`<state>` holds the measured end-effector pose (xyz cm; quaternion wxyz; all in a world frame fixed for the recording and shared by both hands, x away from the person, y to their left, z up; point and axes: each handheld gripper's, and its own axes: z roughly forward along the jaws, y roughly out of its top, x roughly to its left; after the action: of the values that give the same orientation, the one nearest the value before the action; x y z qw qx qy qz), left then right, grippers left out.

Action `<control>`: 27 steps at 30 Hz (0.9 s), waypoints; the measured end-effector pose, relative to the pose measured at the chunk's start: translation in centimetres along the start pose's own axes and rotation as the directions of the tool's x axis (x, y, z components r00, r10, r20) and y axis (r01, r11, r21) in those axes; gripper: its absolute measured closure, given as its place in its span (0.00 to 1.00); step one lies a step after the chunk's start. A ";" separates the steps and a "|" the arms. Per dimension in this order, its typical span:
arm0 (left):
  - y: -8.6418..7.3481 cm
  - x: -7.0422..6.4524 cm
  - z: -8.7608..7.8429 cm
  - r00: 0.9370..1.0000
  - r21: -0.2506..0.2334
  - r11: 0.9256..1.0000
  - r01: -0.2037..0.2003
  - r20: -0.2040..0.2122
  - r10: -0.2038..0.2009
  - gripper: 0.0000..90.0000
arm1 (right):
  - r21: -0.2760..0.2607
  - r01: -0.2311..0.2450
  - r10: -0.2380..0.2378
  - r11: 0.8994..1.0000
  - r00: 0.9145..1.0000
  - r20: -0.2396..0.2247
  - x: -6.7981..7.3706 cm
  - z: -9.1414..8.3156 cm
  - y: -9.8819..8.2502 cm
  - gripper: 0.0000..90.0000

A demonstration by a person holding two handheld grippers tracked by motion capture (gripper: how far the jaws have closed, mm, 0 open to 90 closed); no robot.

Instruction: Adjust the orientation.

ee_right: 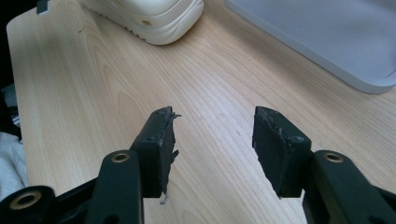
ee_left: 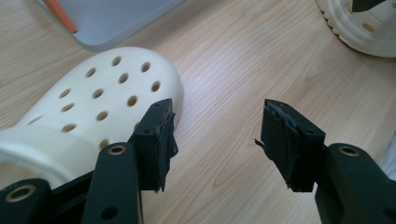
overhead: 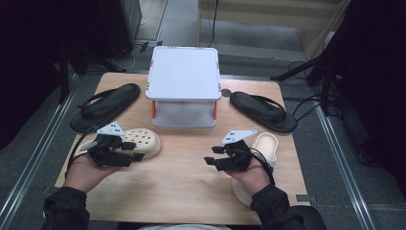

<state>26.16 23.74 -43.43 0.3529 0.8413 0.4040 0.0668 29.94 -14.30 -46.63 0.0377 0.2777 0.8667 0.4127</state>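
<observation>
1. Left gripper (overhead: 128, 149), jaws spread wide and empty, poised just beside the perforated cream clog (overhead: 139, 139) at about eight o'clock on the wooden table (overhead: 182, 158); in the left gripper view the clog (ee_left: 100, 100) sits at ten o'clock of the jaws, one pad (ee_left: 161, 140) close against its toe, nothing between the pads.

2. Right gripper (overhead: 210, 162), jaws parted at a middling width and holding nothing, hovering at about five o'clock on the table; bare wood between the pads (ee_right: 163, 149) in the right gripper view.

3. Second cream clog (overhead: 265, 146) lying just behind the right hand, at four o'clock on the table.

4. Two black sandals, one (overhead: 106, 105) at ten o'clock, the other (overhead: 263, 111) at two o'clock, flanking a white two-tier shoe rack (overhead: 184, 79) at twelve o'clock.

5. Step in hand, by the look of it: lining up on the perforated clog for a pick, probably bound for the rack.

6. Next move likely calls for swinging the left jaws over the clog's toe or side wall, closing firmly, then lifting level toward the rack's lower shelf; soft foam upper may flex, so a grip well onto the wall seems wise.
</observation>
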 end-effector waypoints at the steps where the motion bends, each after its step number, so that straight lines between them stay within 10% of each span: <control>1: -0.2 0.2 -0.3 1.000 -0.002 1.000 0.009 -0.004 -0.009 0.49 | 0.004 0.001 -0.001 1.000 1.000 0.001 0.0 0.0 0.0 0.55; 15: -2.6 3.5 -2.8 0.995 -0.002 0.997 0.079 -0.064 -0.079 0.49 | 0.017 0.009 -0.009 1.000 1.000 -0.003 0.2 0.5 0.3 0.56; 27: -4.3 6.4 -0.3 0.993 0.023 0.994 0.107 -0.052 -0.106 0.53 | 0.035 0.013 -0.012 0.999 1.000 -0.006 0.3 0.9 0.2 0.56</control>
<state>27.58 30.35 -47.04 0.3346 0.8211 0.4579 0.0642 30.06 -13.41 -46.97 0.0331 0.2718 0.8755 0.3981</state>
